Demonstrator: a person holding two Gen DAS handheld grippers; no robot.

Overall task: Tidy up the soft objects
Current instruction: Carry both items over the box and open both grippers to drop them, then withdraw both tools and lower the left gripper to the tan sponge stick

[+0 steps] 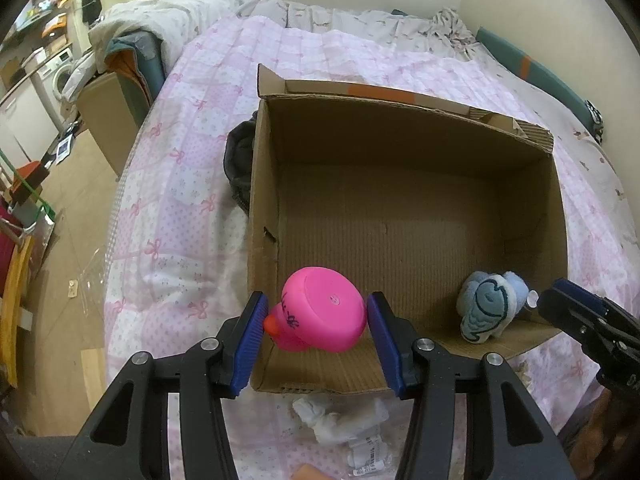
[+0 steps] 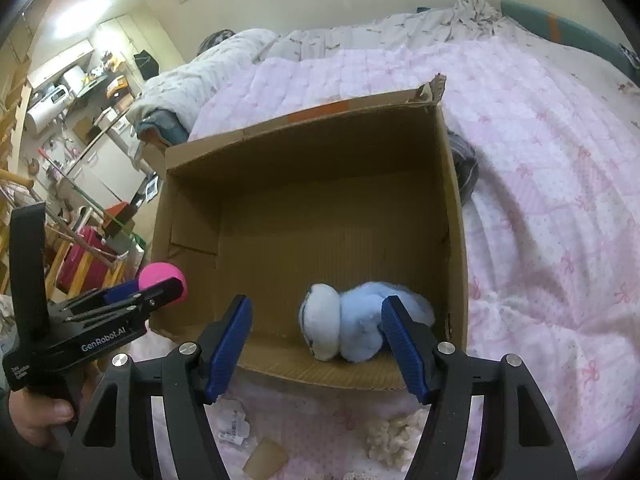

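Note:
An open cardboard box (image 1: 400, 120) stands on a pink quilted bed. My left gripper (image 1: 316, 318) is shut on a pink rubber duck (image 1: 320, 314) and holds it upside down over the box's near left corner; the duck also shows in the right wrist view (image 2: 162, 276). A blue and white plush toy (image 1: 488, 306) lies inside the box at its near right corner. My right gripper (image 2: 316, 336) is open above the box's near wall (image 2: 320, 376), with the plush (image 2: 348, 326) just beyond its fingers and untouched. The right gripper also shows in the left wrist view (image 1: 560, 300).
A white cloth bundle (image 1: 340, 420) and a cream fluffy item (image 2: 390, 438) lie on the quilt in front of the box. A dark bag (image 1: 240, 160) sits against the box's far side. Grey bedding is heaped at the bed's head. A cluttered room lies to the left.

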